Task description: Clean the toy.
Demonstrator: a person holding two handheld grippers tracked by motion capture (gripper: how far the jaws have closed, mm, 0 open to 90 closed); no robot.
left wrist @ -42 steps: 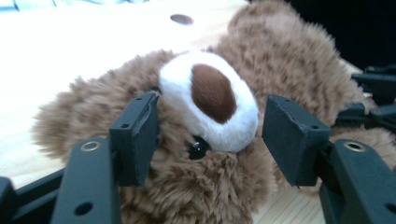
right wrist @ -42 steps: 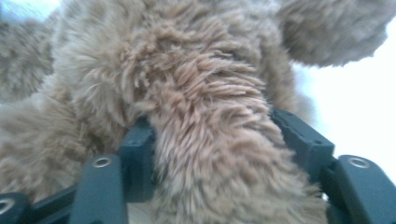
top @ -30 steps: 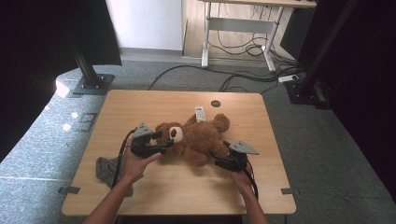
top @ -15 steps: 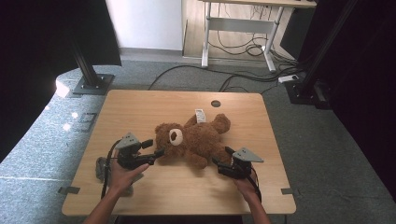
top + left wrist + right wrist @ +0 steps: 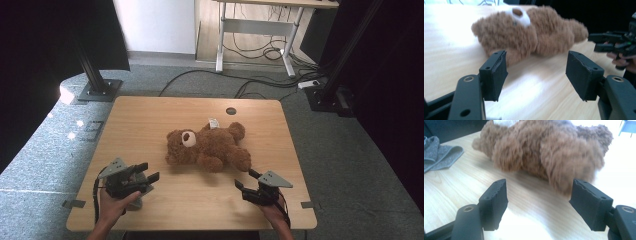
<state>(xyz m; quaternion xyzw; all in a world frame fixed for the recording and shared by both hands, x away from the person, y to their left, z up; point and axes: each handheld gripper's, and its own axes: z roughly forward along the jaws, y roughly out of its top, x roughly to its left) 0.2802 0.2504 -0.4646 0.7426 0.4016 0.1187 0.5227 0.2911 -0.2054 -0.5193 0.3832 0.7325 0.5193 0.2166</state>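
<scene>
The left gripper has pulled back toward the near left corner of the bench. A second ago it was right up against the teddy bear's head; now it sits well apart from it, its jaws spread wide with nothing between them. In the left gripper view those jaws frame bare wood, with the bear lying beyond them. Under the person's left hand a bit of grey cloth lies on the bench; it also shows at the far edge of the right gripper view.

The teddy bear lies on its side in the middle of the bench, head to the left, white muzzle up, a small white tag at its back. It has stayed roughly where it was, though it now lies free of both grippers.

The right gripper has drawn back as well, toward the near right edge. It was at the bear's leg before; now it is near but not touching, jaws wide and holding nothing. The right gripper view shows the furry leg just past the open jaws.
</scene>
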